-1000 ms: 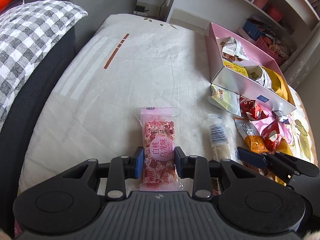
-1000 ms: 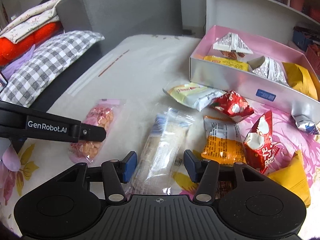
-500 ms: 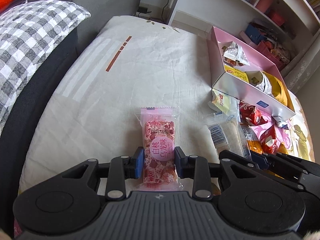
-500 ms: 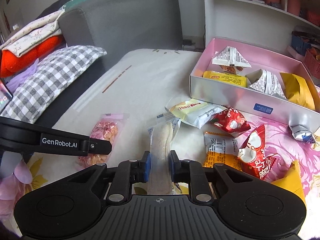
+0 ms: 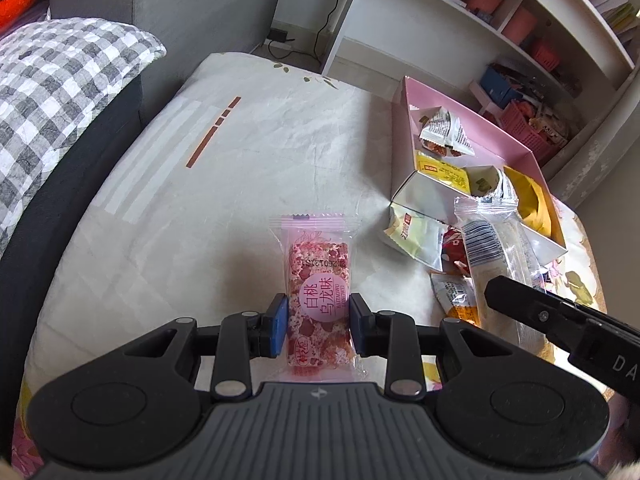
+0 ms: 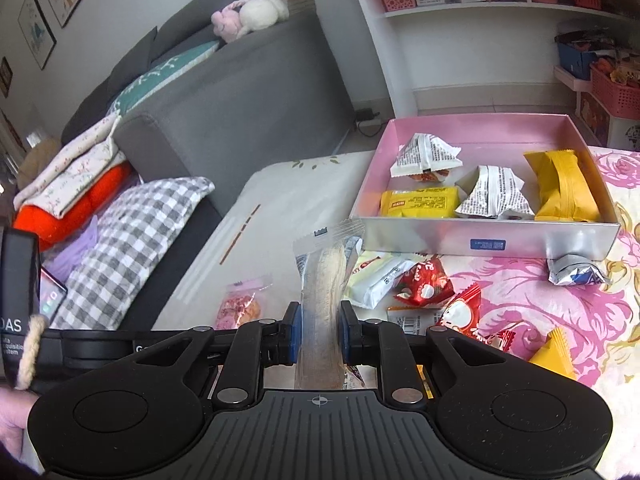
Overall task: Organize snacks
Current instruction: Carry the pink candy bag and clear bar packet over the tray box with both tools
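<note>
Now your right gripper point(image 6: 319, 330) is clamped on the clear-wrapped wafer bar point(image 6: 323, 280), its jaws having just closed in on it; the blue pads point(image 6: 293, 330) press both sides and the bar stands up from them, off the bed, its crimped top end in front of the box's near wall. Your left gripper point(image 5: 319, 326) is pinched narrow on the pink nougat packet point(image 5: 318, 284), pads against its two long edges, with the packet lying flat on the white sheet point(image 5: 248, 168). Just beyond the wafer bar, loose snacks lie on the pink floral cover point(image 6: 560, 304): a white-and-green packet point(image 6: 376, 276), a red triangular pack point(image 6: 426, 286), another red one point(image 6: 464, 312) and a yellow one point(image 6: 556, 354) at the right. Behind them stands the pink box point(image 6: 480, 128), holding two white triangular packs point(image 6: 426, 154), a flat yellow bar point(image 6: 418, 202) and a yellow pouch point(image 6: 564, 186). A small silver packet point(image 6: 576, 272) lies against the box's outer corner. To the left lies a grey checked pillow point(image 6: 136, 232).
</note>
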